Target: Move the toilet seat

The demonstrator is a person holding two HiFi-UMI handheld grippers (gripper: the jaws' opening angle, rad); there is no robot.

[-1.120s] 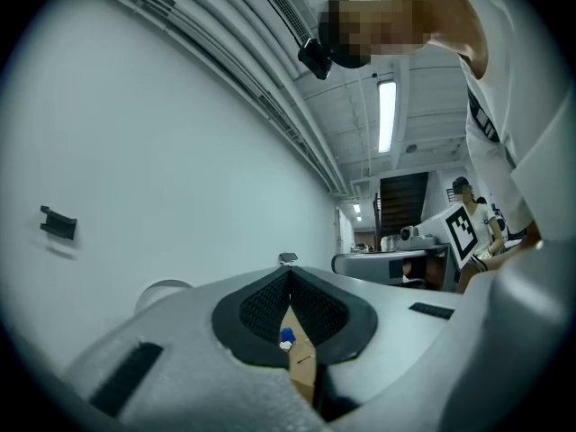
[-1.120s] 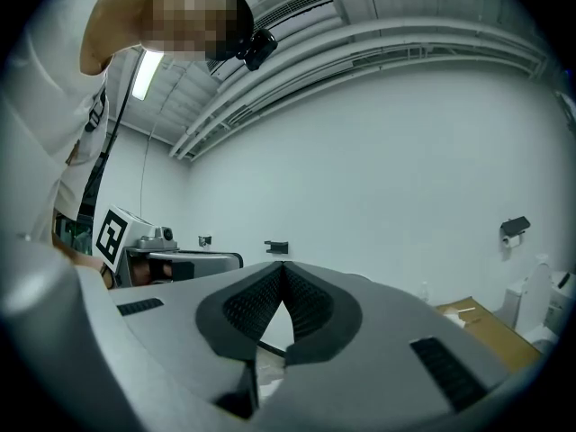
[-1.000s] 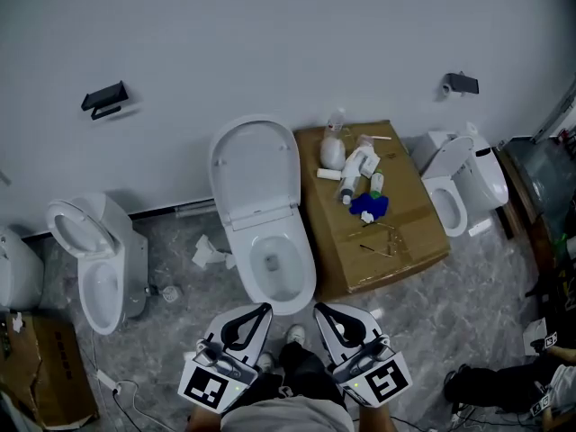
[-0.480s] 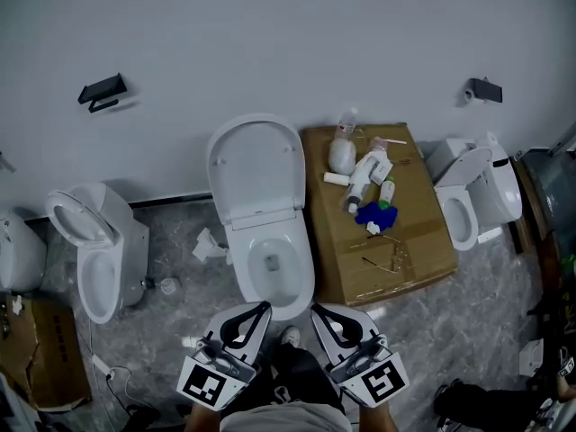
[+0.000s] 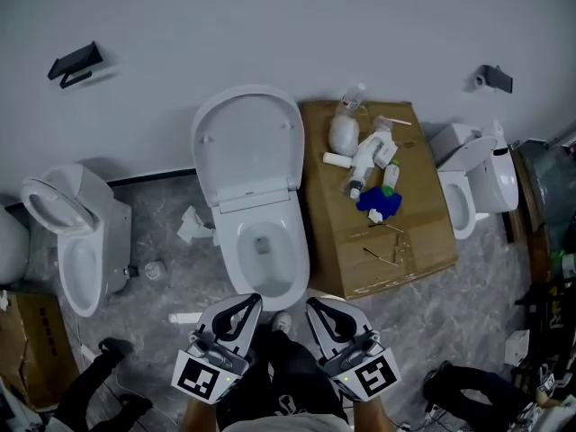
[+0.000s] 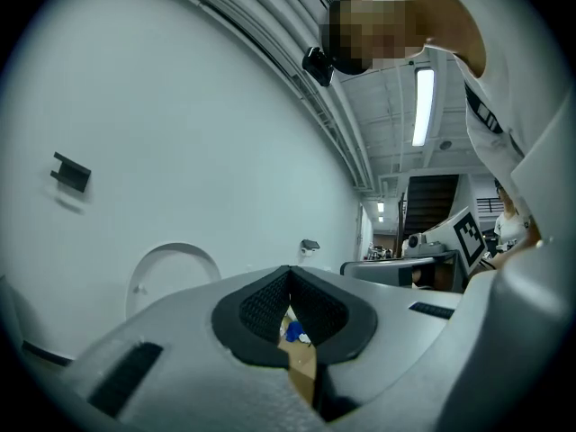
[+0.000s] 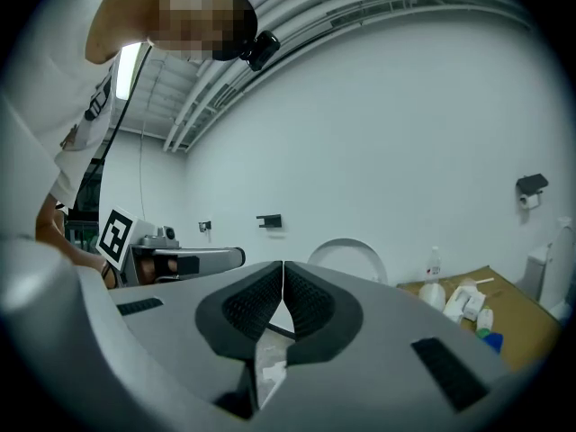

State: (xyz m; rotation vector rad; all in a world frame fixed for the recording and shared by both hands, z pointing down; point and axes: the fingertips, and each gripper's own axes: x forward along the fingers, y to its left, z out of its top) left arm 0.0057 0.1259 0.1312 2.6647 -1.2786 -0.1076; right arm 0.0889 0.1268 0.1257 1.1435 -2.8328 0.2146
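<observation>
Head view, white toilet seat (image 5: 246,142) raised

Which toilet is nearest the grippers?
The middle toilet, beside the cardboard box, right ahead of them; the left toilet and right toilet stand farther aside.

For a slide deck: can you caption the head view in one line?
Left gripper and right gripper, both shut and empty, poised before the middle toilet beside a cluttered cardboard box.
</observation>
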